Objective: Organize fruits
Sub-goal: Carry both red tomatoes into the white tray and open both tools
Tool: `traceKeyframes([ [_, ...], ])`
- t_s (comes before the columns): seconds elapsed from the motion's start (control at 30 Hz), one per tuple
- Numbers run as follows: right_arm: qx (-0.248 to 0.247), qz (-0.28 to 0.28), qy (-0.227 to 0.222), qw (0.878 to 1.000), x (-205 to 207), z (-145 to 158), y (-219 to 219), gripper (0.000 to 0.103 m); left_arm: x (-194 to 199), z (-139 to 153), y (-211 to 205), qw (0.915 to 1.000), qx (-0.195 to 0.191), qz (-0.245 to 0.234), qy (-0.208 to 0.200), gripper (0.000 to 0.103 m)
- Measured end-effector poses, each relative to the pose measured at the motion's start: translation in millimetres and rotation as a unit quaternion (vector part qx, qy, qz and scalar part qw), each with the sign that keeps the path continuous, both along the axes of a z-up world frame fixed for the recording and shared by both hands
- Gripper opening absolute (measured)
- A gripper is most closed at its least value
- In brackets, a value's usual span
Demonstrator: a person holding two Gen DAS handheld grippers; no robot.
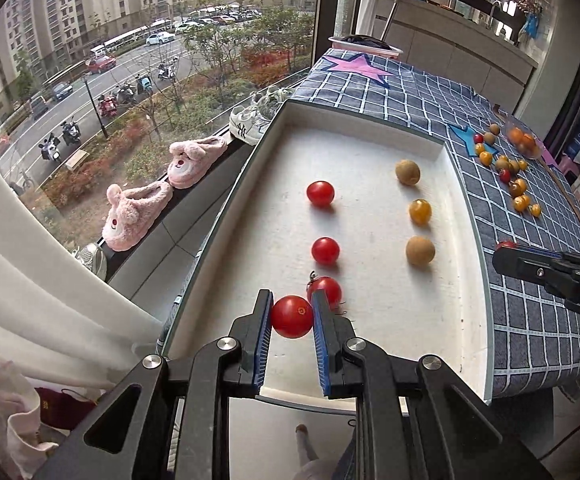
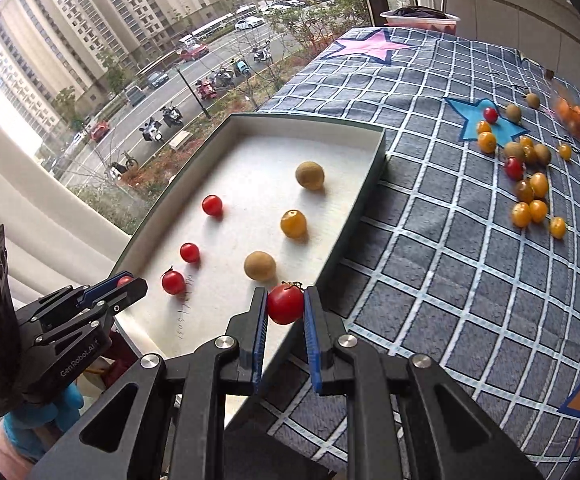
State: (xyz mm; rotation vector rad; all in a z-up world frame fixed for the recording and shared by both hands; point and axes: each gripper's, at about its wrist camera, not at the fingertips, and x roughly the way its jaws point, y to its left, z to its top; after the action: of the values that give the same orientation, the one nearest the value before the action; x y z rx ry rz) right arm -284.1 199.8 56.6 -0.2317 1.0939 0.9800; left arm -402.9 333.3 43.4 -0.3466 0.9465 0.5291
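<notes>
A large glass window (image 1: 138,80) fills the left side, giving grey daylight and a view down onto a street with parked cars, scooters and tall pale apartment blocks. White sheer curtains (image 1: 42,300) hang at its near edge. On the dark windowsill (image 1: 194,196) sit fluffy pink slippers (image 1: 130,216) and white sneakers (image 1: 250,120). The table wears a blue checked cloth (image 2: 450,260) with star patches. Pale cabinets (image 1: 450,48) stand behind.
</notes>
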Motion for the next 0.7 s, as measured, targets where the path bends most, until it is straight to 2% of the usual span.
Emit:
traceKeyframes([
  [0.17, -0.027, 0.029, 0.005, 0.999, -17, -18, 26, 0.019, -2, -14, 10, 0.9999, -0.008, 0.004, 0.013, 0.021],
  [0.37, -0.068, 0.029, 0.009, 0.997, -16, -41, 40, 0.019, 8, -19, 12, 0.9998, -0.004, -0.003, 0.017, 0.021],
  [0.57, -0.092, 0.025, -0.018, 0.995, -9, -40, 43, 0.019, 17, -26, 17, 0.9997, -0.016, -0.002, 0.018, 0.021],
  [0.7, -0.09, 0.015, -0.013, 0.996, -2, -39, 39, 0.019, 22, -27, 14, 0.9997, -0.005, -0.01, 0.022, 0.021],
])
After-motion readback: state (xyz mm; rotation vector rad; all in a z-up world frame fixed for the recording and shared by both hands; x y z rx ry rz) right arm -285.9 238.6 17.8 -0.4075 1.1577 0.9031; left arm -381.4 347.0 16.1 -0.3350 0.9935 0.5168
